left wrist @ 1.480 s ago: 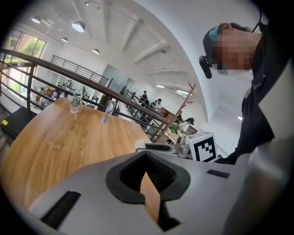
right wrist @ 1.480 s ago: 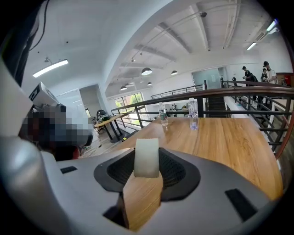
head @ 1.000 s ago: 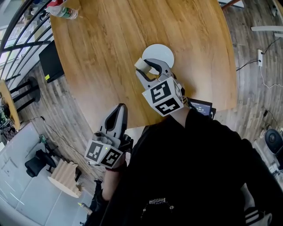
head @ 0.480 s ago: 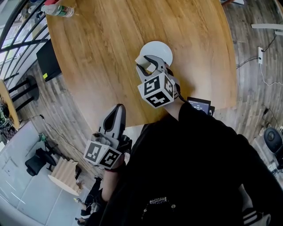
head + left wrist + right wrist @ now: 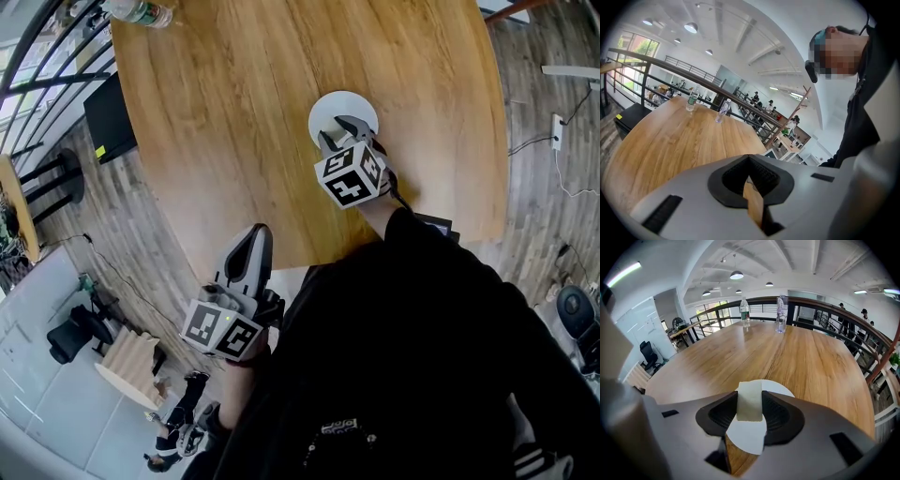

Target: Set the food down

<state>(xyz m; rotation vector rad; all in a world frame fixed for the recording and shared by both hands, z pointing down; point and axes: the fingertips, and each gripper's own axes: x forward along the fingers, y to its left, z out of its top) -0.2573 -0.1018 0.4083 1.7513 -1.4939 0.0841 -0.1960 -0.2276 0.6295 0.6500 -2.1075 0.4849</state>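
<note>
In the right gripper view a pale rectangular piece of food [image 5: 749, 401] stands upright between the two dark pads, with my right gripper [image 5: 750, 408] shut on it. Directly beneath it lies a round white plate [image 5: 780, 387] on the wooden table. From the head view the right gripper [image 5: 339, 131] hangs over the near half of the plate [image 5: 344, 104], its marker cube hiding most of the food. My left gripper [image 5: 253, 244] is held off the table's near edge, jaws together and nothing in them; the left gripper view [image 5: 749, 165] shows the same.
The round wooden table [image 5: 234, 94] carries two water bottles [image 5: 745, 310] [image 5: 781, 314] at its far side by a dark railing [image 5: 820, 303]. A black box [image 5: 108, 117] stands on the floor left of the table. A small dark device [image 5: 429, 225] lies at the near edge.
The right gripper has carried the food to the right and farther out, from the plate's near-left rim to over the plate. The left gripper has hardly moved.
</note>
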